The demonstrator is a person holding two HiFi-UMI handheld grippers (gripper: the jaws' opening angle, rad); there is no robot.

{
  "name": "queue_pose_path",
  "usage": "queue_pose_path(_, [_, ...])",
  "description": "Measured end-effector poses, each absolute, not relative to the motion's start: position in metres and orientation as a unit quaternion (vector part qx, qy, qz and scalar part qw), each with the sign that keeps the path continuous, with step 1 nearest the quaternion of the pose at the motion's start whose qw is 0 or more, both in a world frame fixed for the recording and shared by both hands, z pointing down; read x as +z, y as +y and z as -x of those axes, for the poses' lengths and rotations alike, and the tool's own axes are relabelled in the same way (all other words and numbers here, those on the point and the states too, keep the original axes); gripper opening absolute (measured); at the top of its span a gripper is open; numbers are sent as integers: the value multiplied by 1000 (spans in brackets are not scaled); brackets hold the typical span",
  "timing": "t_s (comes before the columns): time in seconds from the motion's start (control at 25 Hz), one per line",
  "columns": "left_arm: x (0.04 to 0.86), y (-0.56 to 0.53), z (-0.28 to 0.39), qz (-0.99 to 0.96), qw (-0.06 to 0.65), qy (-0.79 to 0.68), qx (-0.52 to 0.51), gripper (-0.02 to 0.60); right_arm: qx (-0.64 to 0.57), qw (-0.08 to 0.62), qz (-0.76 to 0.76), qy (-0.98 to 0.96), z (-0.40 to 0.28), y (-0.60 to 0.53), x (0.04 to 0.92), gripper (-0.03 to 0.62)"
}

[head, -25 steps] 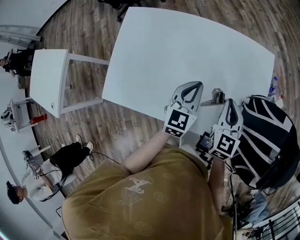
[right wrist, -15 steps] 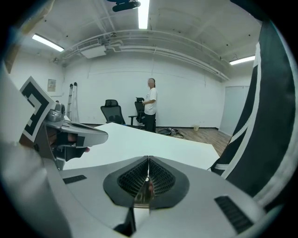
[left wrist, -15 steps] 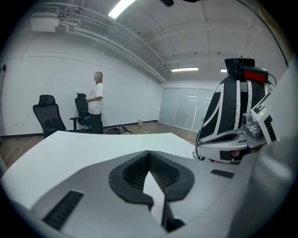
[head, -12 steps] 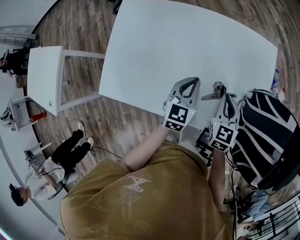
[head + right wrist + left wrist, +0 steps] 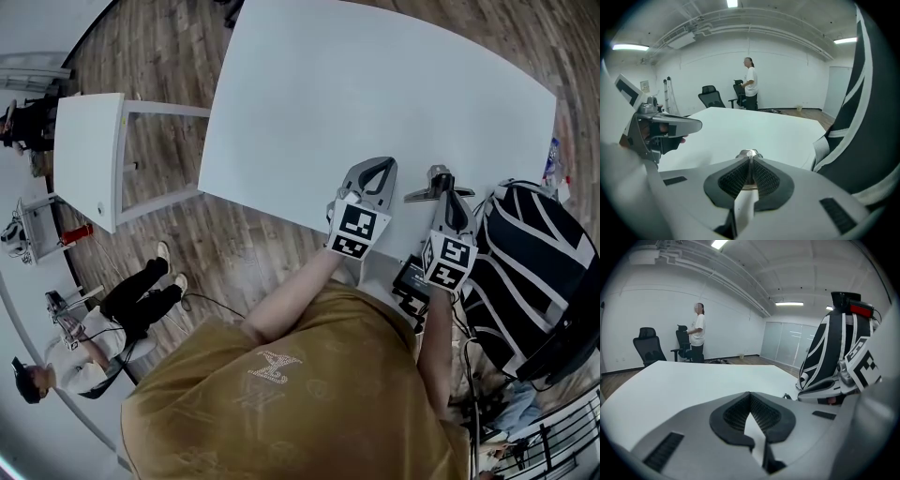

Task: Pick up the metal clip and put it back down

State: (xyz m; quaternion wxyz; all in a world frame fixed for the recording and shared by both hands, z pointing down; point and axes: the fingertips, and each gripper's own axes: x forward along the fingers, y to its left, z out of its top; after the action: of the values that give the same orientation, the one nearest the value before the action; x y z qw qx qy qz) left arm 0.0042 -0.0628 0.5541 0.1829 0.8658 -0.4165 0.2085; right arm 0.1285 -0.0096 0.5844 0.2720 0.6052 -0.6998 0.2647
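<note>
**A:** Where is the metal clip (image 5: 436, 176)?

**B:** It is pinched in the tips of the right gripper (image 5: 441, 194). In the right gripper view, its rounded silver end (image 5: 749, 153) pokes out just past the ribbed pads, which are pressed tight on it.

**A:** Is it resting on the table (image 5: 375, 84)?

**B:** I can't tell. From the head view it sits over the near right part of the white top, and one flat handle sticks out sideways toward the left gripper (image 5: 375, 172).

**A:** What about that left one?

**B:** Its jaws meet at the tips with nothing between them. Only bare tabletop shows through the gap below the pads (image 5: 750, 397). It is beside the right gripper, near but apart.

**A:** What else is around?

**B:** A black-and-white backpack (image 5: 534, 272) stands just to the right of the right gripper, at the table's edge. Far across the room, a person (image 5: 751, 89) in a white shirt stands by a black office chair (image 5: 648, 347).
</note>
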Motion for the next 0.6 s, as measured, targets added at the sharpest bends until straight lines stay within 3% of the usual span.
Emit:
queue_pose_path(0.28, [561, -64, -5, -867, 185, -410, 215, 6, 273, 272, -597, -704, -126, -12, 594, 50])
queue_pose_path(0.6, [583, -47, -25, -880, 231, -337, 241, 9, 288, 292, -574, -708, -123, -13, 603, 217])
